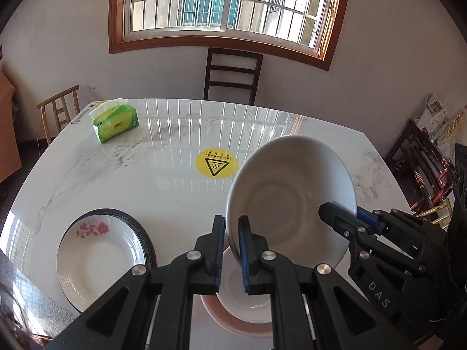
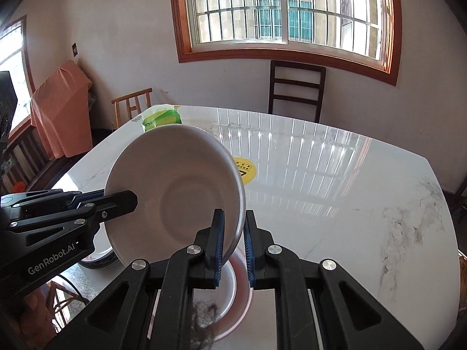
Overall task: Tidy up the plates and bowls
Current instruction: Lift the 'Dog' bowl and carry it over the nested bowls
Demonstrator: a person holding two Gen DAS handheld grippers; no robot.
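Note:
A plain white bowl (image 1: 292, 186) (image 2: 181, 175) hangs tilted above the marble table (image 1: 146, 180), its inside facing the cameras. My left gripper (image 1: 231, 221) is shut on its left rim, also seen from the right wrist (image 2: 116, 197). My right gripper (image 2: 234, 215) is shut on the opposite rim, showing at the right of the left wrist view (image 1: 344, 211). Directly below sits a white bowl nested in a pink-rimmed one (image 1: 239, 306) (image 2: 230, 291). To the left, a rose-patterned plate (image 1: 99, 259) rests on a dark-rimmed plate.
A green tissue pack (image 1: 115, 125) (image 2: 162, 118) lies at the far left of the table. A yellow warning sticker (image 1: 216, 163) marks the middle. A dark chair (image 1: 232, 75) stands behind the far edge, a light wooden chair (image 1: 59, 110) at the left.

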